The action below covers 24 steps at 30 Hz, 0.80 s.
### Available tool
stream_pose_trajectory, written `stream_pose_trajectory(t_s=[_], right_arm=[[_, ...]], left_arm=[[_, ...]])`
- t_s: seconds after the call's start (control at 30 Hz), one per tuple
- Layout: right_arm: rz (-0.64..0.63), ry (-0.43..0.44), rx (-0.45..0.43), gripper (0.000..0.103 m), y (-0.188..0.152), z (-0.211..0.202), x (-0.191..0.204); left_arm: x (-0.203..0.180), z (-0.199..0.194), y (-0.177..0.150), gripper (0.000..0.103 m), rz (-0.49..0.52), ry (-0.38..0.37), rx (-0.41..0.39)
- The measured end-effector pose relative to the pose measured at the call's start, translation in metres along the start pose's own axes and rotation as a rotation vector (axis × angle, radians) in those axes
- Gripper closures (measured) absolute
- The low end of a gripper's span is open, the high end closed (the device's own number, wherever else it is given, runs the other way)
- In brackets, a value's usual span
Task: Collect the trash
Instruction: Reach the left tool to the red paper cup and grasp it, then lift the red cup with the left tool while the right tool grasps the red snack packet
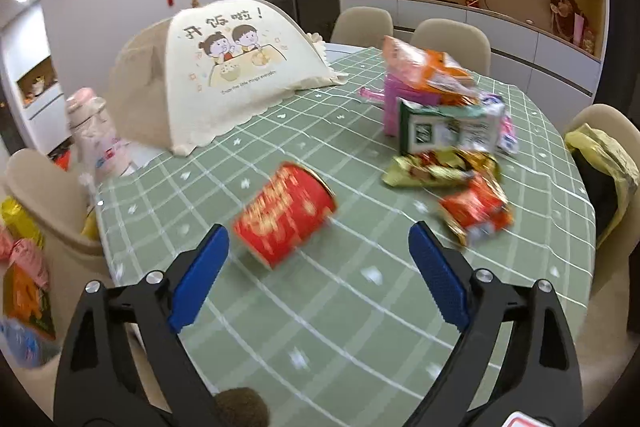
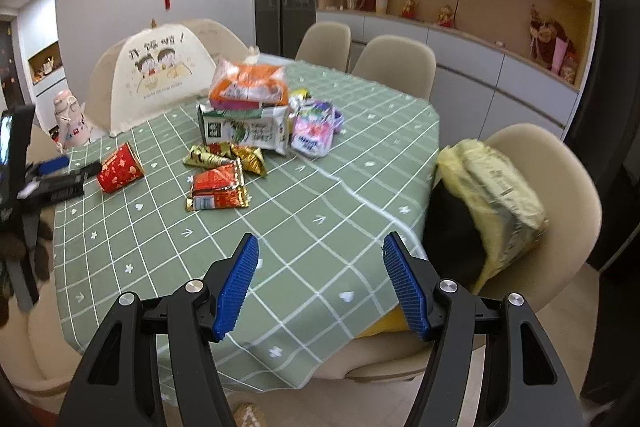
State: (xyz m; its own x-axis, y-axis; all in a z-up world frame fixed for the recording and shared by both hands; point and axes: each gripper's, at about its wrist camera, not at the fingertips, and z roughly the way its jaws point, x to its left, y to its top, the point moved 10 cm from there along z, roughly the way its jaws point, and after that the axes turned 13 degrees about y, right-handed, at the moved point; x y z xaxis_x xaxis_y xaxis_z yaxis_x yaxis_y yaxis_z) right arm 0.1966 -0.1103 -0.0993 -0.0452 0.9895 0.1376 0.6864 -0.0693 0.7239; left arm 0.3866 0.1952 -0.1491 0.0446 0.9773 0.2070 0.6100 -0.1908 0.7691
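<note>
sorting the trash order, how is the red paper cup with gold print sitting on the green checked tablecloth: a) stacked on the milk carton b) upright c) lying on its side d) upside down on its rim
c: the red paper cup with gold print lies on its side, apart from the wrapper pile.
</note>
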Motion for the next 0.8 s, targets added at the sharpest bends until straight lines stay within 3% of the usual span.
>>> stream_pose_trajectory(t_s=[0.1,0.17,0.27,0.37,0.6,0.8], right_arm=[[0.013,-0.009,0.04,0.041,-0.001,0.018,0.009],[0.011,-0.017,0.062,0.041,-0.001,0.029,0.014],[-0.005,-0.022,0.085,0.041,0.001,0.041,0.021],[-0.022,-0.005,0.1,0.041,0.004,0.05,0.029],[-0.06,0.074,0.13,0.041,0.009,0.076,0.038],[-0.069,0.215,0.157,0.041,0.026,0.133,0.046]], left_arm=[[0.017,0.04,0.013,0.025,-0.027,-0.028,0.046],[0.019,0.063,0.015,0.028,-0.048,-0.085,0.1],[0.008,0.086,0.014,0.033,0.013,-0.148,0.141],[-0.001,0.099,0.007,0.034,0.069,-0.162,0.172],[0.012,0.103,-0.006,0.045,-0.006,-0.105,0.223],[0.022,0.059,-0.011,0.049,-0.132,-0.096,0.234]])
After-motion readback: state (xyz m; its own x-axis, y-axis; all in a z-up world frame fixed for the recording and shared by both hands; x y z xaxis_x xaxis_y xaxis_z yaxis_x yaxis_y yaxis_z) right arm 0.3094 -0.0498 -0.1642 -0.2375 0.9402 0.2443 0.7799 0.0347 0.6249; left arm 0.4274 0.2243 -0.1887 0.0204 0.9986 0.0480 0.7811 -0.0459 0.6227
